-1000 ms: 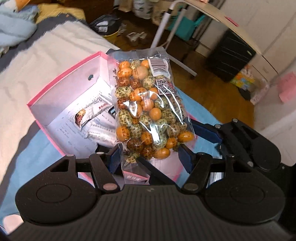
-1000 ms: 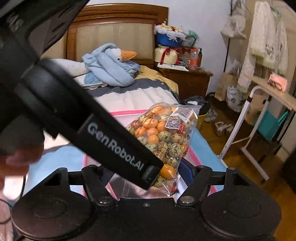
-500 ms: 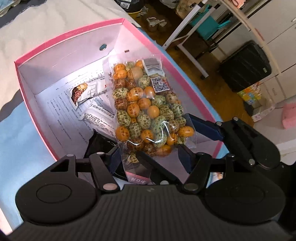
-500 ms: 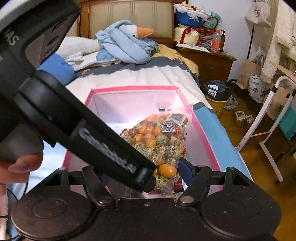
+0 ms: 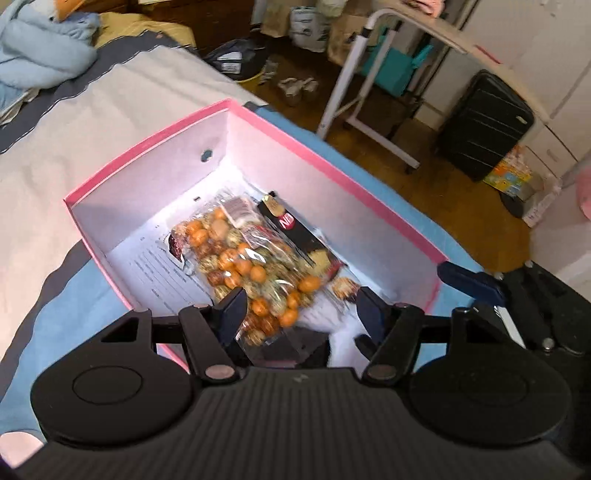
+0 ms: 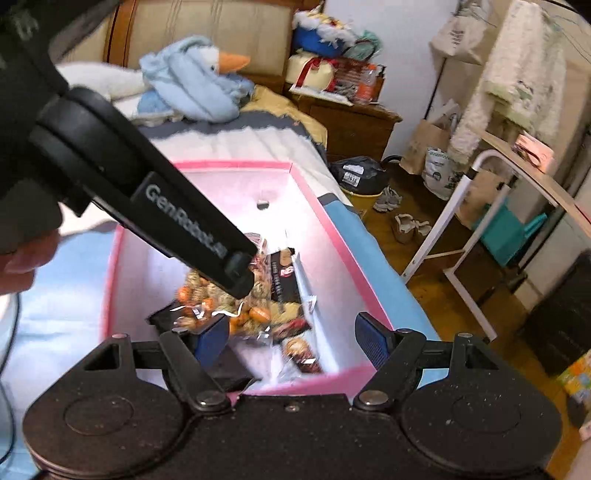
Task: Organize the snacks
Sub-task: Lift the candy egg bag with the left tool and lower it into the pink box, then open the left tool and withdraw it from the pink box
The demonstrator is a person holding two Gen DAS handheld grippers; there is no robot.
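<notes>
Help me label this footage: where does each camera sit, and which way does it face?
Left wrist: on the left claw, angled down into the pink box at the bag of round snacks; the right claw's blue finger shows at the right.
Right wrist: on the right claw, jaws opening, nothing pressed between them, facing the headboard; the left claw's black body crosses it, fingertips of a hand at the left edge.
Shared: box, snack bag, black packet.
</notes>
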